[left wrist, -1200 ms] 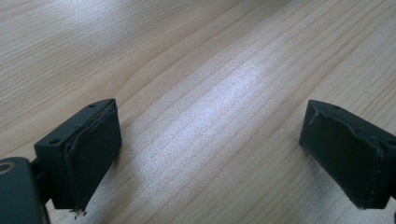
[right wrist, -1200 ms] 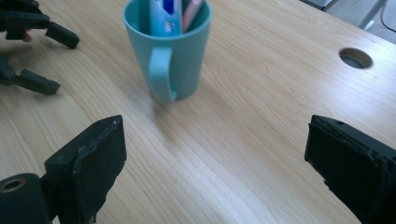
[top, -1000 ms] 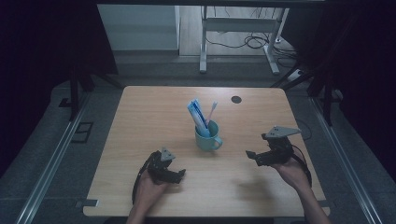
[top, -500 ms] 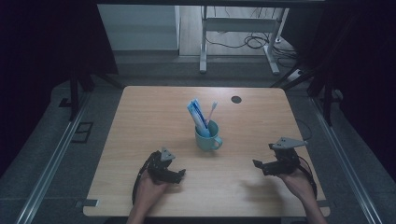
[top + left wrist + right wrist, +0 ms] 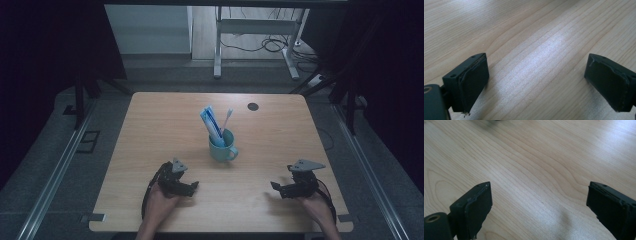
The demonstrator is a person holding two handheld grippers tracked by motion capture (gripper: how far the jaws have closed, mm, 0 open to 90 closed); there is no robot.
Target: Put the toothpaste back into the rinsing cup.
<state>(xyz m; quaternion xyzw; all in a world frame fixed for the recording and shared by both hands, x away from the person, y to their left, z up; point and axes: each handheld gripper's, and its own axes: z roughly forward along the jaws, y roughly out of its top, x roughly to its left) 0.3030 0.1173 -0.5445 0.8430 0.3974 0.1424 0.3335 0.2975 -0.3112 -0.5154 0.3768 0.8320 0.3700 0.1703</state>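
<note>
Now, in the high view, the right gripper [image 5: 278, 187] sits lower and nearer the table's [image 5: 150, 130] front edge than a second ago, when it was held up and closer in beside the mug [image 5: 221, 146]. The left gripper [image 5: 192, 186] rests where it was, at the front left. The mug stands mid-table, well apart from both, with a toothpaste tube [image 5: 210, 123] and toothbrush [image 5: 226, 119] upright inside it. That retreat suggests the items are in place and the hands are parking, not reaching.

In the left gripper view, the left gripper [image 5: 536, 77] has its jaws spread wide over bare wood, holding nothing.

In the right gripper view, the right gripper [image 5: 539, 202] likewise stands wide open and empty above the tabletop, its shadow lying on the wood between the pads.
</note>
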